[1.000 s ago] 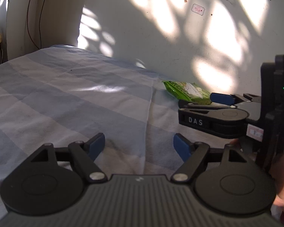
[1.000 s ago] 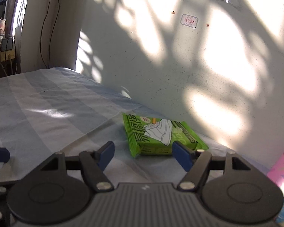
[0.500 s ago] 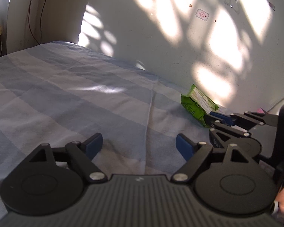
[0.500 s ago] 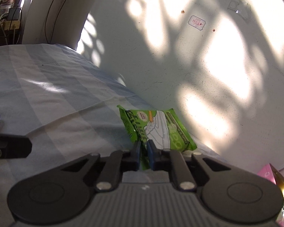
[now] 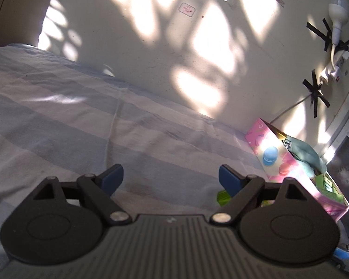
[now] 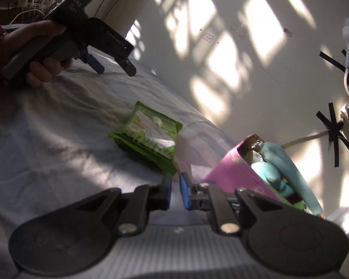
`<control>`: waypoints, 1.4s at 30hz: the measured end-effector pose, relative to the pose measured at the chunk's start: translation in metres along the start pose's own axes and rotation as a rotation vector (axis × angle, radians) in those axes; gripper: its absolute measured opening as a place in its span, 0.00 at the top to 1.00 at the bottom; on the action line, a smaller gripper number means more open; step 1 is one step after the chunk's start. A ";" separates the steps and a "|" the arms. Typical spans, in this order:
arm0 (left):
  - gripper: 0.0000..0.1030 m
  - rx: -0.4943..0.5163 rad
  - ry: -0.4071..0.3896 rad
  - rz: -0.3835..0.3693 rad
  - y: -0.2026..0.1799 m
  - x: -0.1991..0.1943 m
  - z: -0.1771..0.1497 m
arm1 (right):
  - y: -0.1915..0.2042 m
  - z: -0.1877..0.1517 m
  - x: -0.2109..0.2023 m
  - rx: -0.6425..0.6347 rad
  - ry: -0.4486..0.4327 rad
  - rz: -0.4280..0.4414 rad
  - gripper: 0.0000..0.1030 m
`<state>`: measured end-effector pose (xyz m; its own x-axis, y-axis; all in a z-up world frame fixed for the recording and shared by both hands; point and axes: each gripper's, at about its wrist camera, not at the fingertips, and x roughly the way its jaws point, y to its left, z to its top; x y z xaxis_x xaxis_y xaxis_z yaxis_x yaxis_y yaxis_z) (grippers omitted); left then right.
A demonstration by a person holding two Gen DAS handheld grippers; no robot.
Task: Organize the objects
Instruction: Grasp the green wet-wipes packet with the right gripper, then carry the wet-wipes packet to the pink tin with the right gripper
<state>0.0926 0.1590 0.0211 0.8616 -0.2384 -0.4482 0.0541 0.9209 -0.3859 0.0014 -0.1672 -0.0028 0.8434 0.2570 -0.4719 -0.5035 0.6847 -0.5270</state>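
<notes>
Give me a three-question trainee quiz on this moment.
1. True or false: the left gripper is shut on the green packet.
2. What lies in the pink box? A) teal pouch B) glass bottle C) red ball
3. Fill in: the right gripper has its fingers closed on the packet's near ____.

Key: 1 false; 2 A; 3 corner.

You see a glossy plastic green packet (image 6: 149, 137) on soft, matt, wrinkled cloth bedsheet (image 6: 58, 144); pink box (image 5: 297, 169) looks smooth cardboard.
</notes>
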 end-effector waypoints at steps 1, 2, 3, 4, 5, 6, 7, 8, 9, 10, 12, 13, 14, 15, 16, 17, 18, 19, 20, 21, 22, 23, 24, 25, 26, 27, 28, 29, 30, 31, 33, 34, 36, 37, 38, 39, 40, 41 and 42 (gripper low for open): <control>0.12 0.056 -0.002 -0.011 -0.013 0.001 -0.003 | -0.013 -0.013 -0.008 0.052 0.030 -0.048 0.89; 0.12 0.115 0.001 -0.025 -0.027 0.002 -0.005 | -0.025 -0.022 -0.013 0.111 0.057 -0.079 0.89; 0.12 0.173 0.010 -0.035 -0.041 0.005 -0.008 | -0.038 -0.031 -0.018 0.193 0.081 -0.100 0.88; 0.12 0.226 0.014 -0.033 -0.053 0.008 -0.009 | -0.052 -0.039 -0.023 0.298 0.098 -0.099 0.83; 0.12 0.265 0.012 -0.021 -0.063 0.011 -0.010 | -0.065 -0.046 -0.027 0.425 0.106 -0.067 0.83; 0.12 0.290 0.007 -0.006 -0.071 0.015 -0.009 | -0.076 -0.051 -0.028 0.538 0.105 -0.012 0.83; 0.11 0.293 0.007 0.002 -0.075 0.020 -0.007 | -0.084 -0.057 -0.029 0.648 0.097 0.065 0.81; 0.09 0.282 0.014 0.005 -0.076 0.027 -0.002 | -0.086 -0.059 -0.029 0.712 0.082 0.115 0.79; 0.06 0.268 0.027 0.002 -0.075 0.033 0.002 | -0.085 -0.057 -0.028 0.740 0.066 0.146 0.74; 0.06 0.261 0.052 -0.010 -0.075 0.041 0.006 | -0.081 -0.053 -0.026 0.751 0.051 0.181 0.68; 0.06 0.271 0.110 -0.038 -0.076 0.054 0.009 | -0.068 -0.043 -0.019 0.744 0.037 0.242 0.64; 0.08 0.281 0.130 -0.046 -0.076 0.058 0.009 | -0.059 -0.036 -0.014 0.733 0.036 0.275 0.62; 0.08 0.290 0.150 -0.056 -0.077 0.061 0.008 | -0.053 -0.030 -0.008 0.721 0.037 0.303 0.61; 0.12 0.295 0.175 -0.076 -0.077 0.064 0.005 | -0.046 -0.024 -0.001 0.707 0.041 0.326 0.59; 0.21 0.294 0.203 -0.098 -0.076 0.065 0.003 | -0.038 -0.017 0.008 0.689 0.045 0.343 0.58; 0.25 0.285 0.234 -0.119 -0.075 0.067 0.001 | -0.031 -0.011 0.016 0.675 0.051 0.357 0.57; 0.28 0.256 0.250 -0.147 -0.073 0.066 -0.002 | -0.025 -0.006 0.023 0.664 0.058 0.374 0.57; 0.31 0.235 0.248 -0.155 -0.071 0.063 -0.004 | -0.020 -0.002 0.029 0.659 0.066 0.390 0.57; 0.34 0.224 0.253 -0.166 -0.073 0.060 -0.007 | -0.017 0.000 0.035 0.654 0.072 0.405 0.57; 0.35 0.217 0.261 -0.178 -0.074 0.055 -0.010 | -0.015 0.002 0.037 0.649 0.063 0.404 0.55; 0.38 0.210 0.271 -0.201 -0.076 0.051 -0.014 | -0.015 0.003 0.039 0.646 0.063 0.402 0.55; 0.38 0.203 0.282 -0.224 -0.079 0.046 -0.019 | -0.017 0.002 0.039 0.656 0.061 0.401 0.55; 0.38 0.199 0.289 -0.243 -0.082 0.040 -0.025 | -0.021 0.000 0.038 0.674 0.059 0.398 0.55; 0.39 0.199 0.289 -0.250 -0.085 0.035 -0.030 | -0.024 -0.004 0.038 0.690 0.058 0.387 0.55; 0.39 0.205 0.290 -0.257 -0.091 0.027 -0.038 | -0.030 -0.009 0.035 0.707 0.064 0.364 0.55; 0.40 0.203 0.299 -0.281 -0.097 0.021 -0.044 | -0.036 -0.016 0.031 0.725 0.062 0.342 0.55; 0.40 0.193 0.319 -0.319 -0.102 0.016 -0.051 | -0.042 -0.024 0.025 0.749 0.058 0.320 0.55; 0.40 0.192 0.326 -0.350 -0.108 0.010 -0.057 | -0.049 -0.032 0.019 0.770 0.056 0.299 0.54; 0.40 0.216 0.328 -0.367 -0.117 0.004 -0.063 | -0.054 -0.039 0.015 0.784 0.057 0.279 0.51; 0.40 0.233 0.351 -0.391 -0.124 0.001 -0.067 | -0.062 -0.050 0.008 0.803 0.065 0.252 0.50; 0.37 0.242 0.371 -0.403 -0.132 -0.001 -0.071 | -0.072 -0.063 -0.001 0.827 0.076 0.225 0.50; 0.36 0.243 0.371 -0.392 -0.134 -0.001 -0.070 | -0.078 -0.070 -0.006 0.840 0.081 0.204 0.49; 0.32 0.208 0.360 -0.364 -0.130 0.000 -0.064 | -0.087 -0.077 -0.012 0.858 0.076 0.183 0.48; 0.31 0.174 0.353 -0.358 -0.126 0.001 -0.059 | -0.091 -0.079 -0.014 0.870 0.068 0.183 0.47; 0.31 0.141 0.349 -0.355 -0.123 0.002 -0.056 | -0.096 -0.080 -0.015 0.888 0.054 0.192 0.47; 0.31 0.109 0.345 -0.350 -0.120 0.002 -0.053 | -0.099 -0.080 -0.014 0.899 0.046 0.199 0.47; 0.32 0.089 0.343 -0.339 -0.119 0.004 -0.051 | -0.102 -0.079 -0.011 0.914 0.036 0.212 0.46; 0.33 0.079 0.343 -0.326 -0.120 0.005 -0.051 | -0.104 -0.077 -0.007 0.921 0.033 0.222 0.46; 0.33 0.081 0.347 -0.314 -0.122 0.006 -0.052 | -0.105 -0.076 -0.003 0.925 0.033 0.229 0.46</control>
<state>0.0652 0.0290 0.0234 0.5787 -0.5849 -0.5683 0.3358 0.8059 -0.4876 0.0369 -0.2917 0.0000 0.7300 0.4418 -0.5215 -0.2959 0.8921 0.3415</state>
